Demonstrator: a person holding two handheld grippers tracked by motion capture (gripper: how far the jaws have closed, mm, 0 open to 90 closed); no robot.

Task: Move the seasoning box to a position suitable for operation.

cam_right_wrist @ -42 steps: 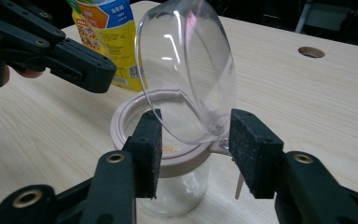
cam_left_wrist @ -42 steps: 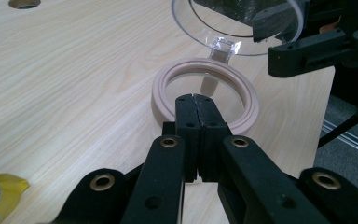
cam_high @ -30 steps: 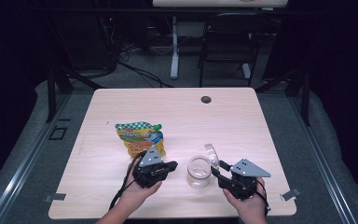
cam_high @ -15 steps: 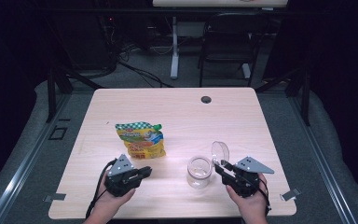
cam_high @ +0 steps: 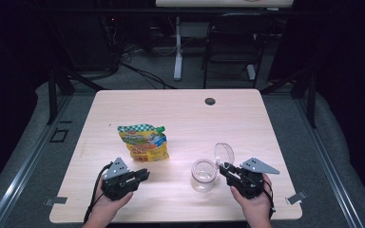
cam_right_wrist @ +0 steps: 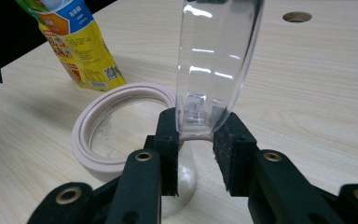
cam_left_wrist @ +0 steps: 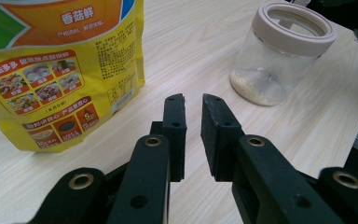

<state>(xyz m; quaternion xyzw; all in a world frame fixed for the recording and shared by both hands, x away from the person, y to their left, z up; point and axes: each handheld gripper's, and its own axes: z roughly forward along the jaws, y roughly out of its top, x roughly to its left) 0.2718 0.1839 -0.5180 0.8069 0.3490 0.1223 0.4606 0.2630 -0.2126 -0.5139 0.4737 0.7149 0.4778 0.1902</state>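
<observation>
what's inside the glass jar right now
A thin layer of pale granules lies on the bottom of the jar; above that it looks empty. Its clear lid stands open, pinched by the right gripper.

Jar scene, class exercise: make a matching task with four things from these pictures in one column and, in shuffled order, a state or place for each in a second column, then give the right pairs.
Things
1. jar
2. lid
3. pouch
4. left gripper

States or places
A. lies flat on the table, yellow and green
B. clear, held on edge between the right gripper's jaws
C. stands upright and open, a little pale powder at its bottom
D. holds nothing, jaws a narrow gap apart

Pairs: 1-C, 2-B, 3-A, 4-D
</observation>
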